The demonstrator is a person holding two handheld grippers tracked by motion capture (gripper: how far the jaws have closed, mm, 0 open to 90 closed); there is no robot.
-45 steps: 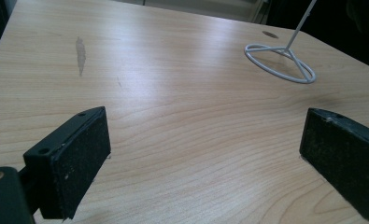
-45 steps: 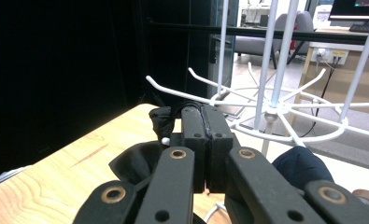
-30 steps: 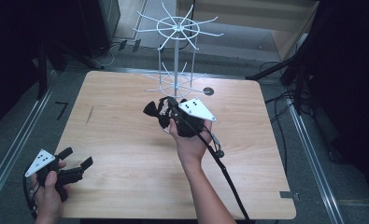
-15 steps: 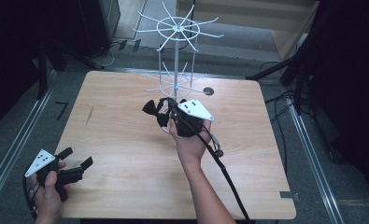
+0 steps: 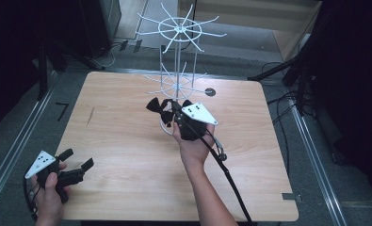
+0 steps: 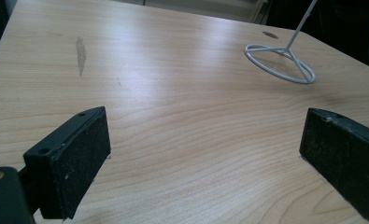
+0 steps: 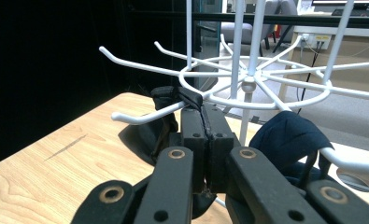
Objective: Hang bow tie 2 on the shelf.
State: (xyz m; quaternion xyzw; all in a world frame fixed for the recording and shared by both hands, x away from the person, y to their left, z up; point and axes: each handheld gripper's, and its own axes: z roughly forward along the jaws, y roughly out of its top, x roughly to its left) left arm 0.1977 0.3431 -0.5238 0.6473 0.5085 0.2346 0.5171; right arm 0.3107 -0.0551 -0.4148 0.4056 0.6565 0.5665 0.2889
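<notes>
Grey floor point(image 5: 42, 89) — dark surroundings

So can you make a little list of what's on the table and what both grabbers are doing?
table: light wooden top
rack: white wire stand with hook arms
right gripper: jaws shut on black bow tie, beside a hook of the lower ring
left gripper: jaws open, nothing between them, near the table's front left corner
</notes>
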